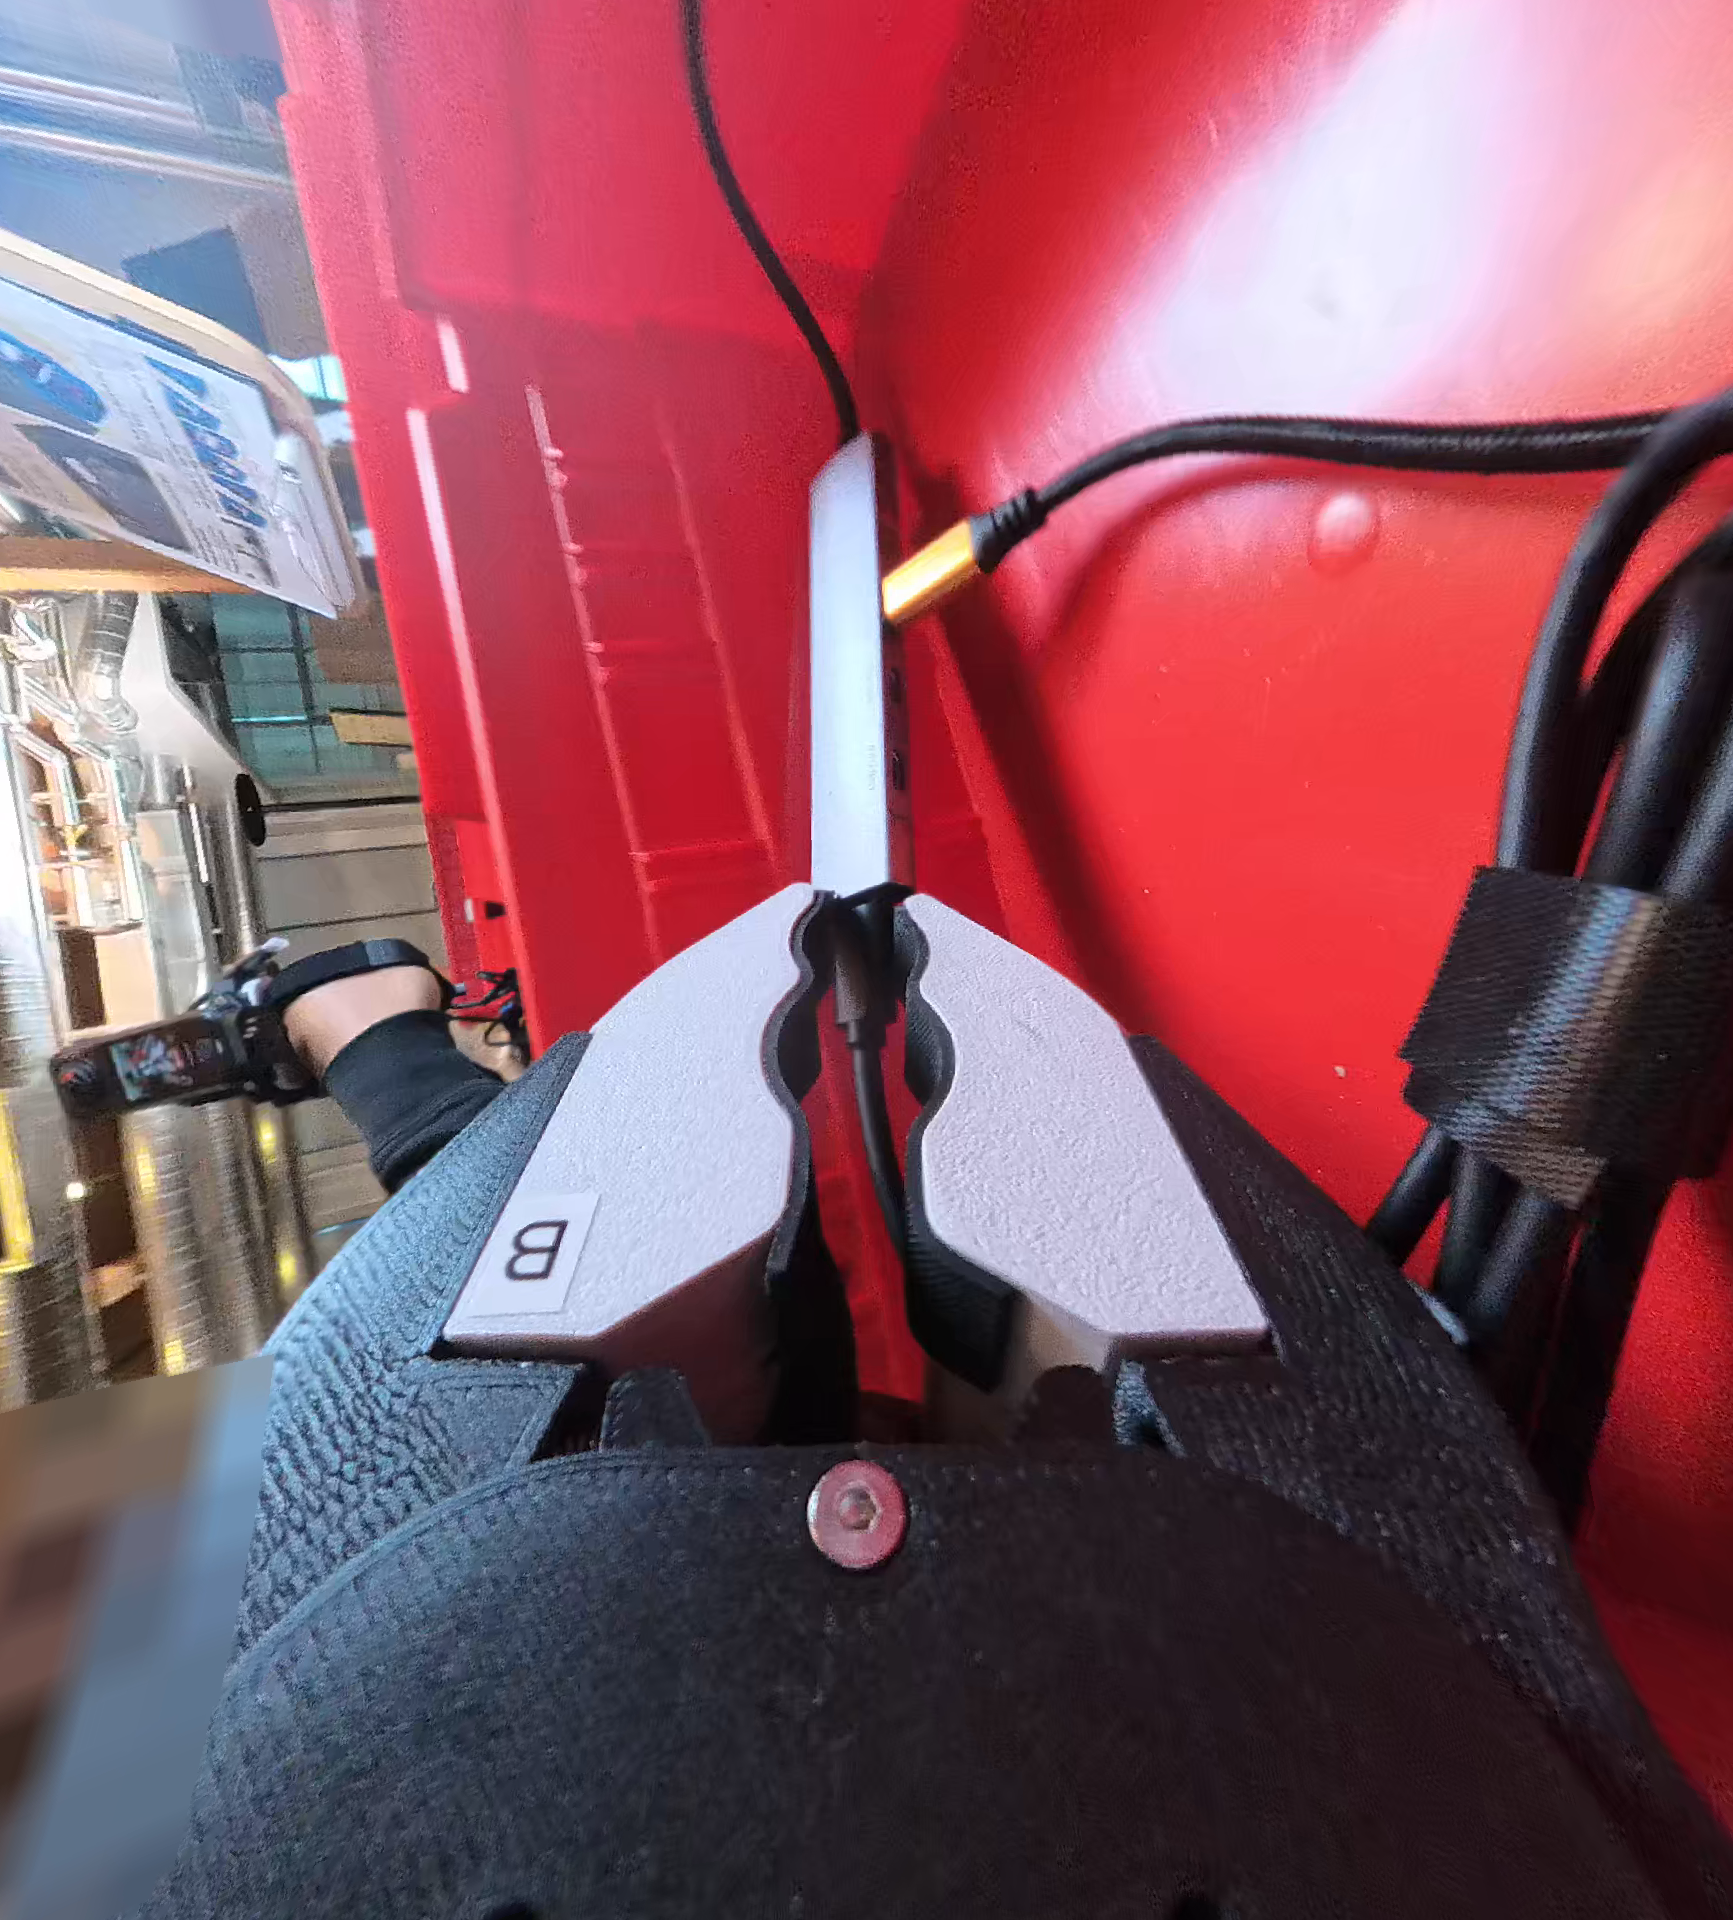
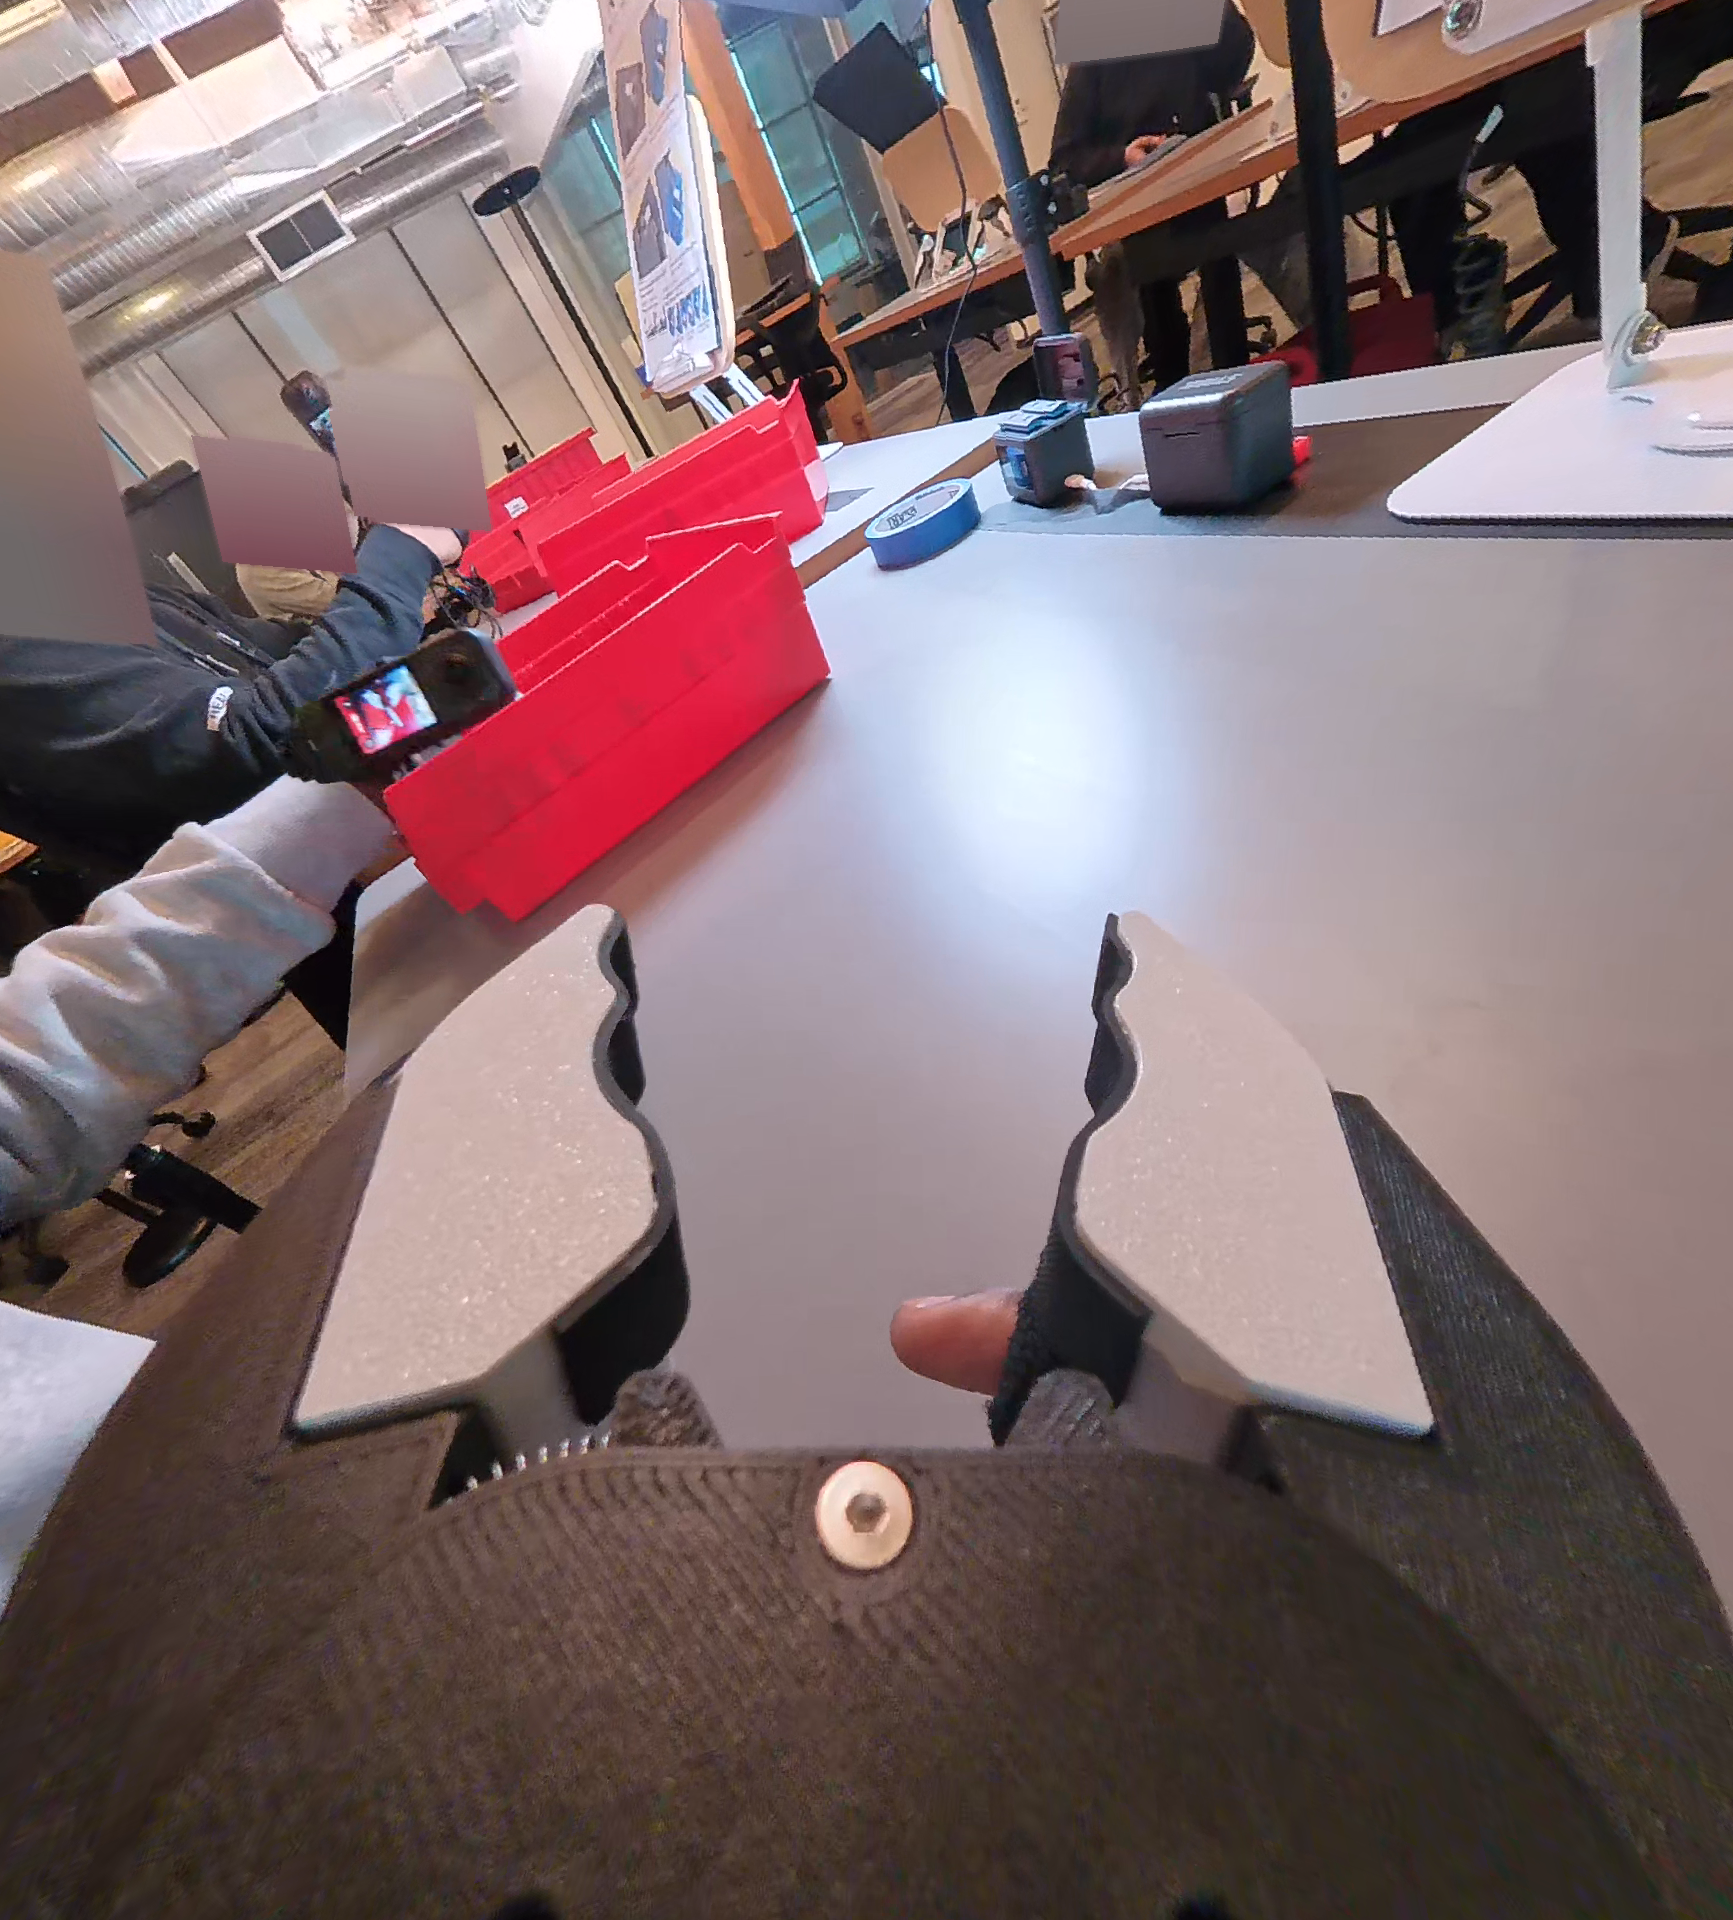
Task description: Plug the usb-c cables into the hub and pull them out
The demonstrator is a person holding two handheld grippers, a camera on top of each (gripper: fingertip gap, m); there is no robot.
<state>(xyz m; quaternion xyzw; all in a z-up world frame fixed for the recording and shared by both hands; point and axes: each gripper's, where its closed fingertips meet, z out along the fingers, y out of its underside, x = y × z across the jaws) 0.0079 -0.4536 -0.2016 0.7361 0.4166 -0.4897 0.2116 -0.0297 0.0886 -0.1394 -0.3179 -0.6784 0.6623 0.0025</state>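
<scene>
Left wrist view: our left tool [image 1: 857, 914] sits inside a red bin [image 1: 1257, 727], fingers nearly together on a thin black cable [image 1: 867, 1081] and its small plug at the near end of the grey hub [image 1: 846, 665]. We cannot tell whether that plug is fully seated. A gold-shelled plug [image 1: 929, 577] is already in a side port of the hub, its braided lead running off right. A strapped coil of black cable [image 1: 1610, 997] lies close on the right; the bin wall rises just left of the hub. Little room on either side, so any pull looks best straight back along the hub.

Right wrist view: our right tool [image 2: 862, 977] hangs wide apart, holding nothing, over bare grey tabletop [image 2: 1257, 779], well apart from the bin [image 2: 623, 758]. Plenty of open room here.

We judge plugging partly done; unplugging still remains.
</scene>
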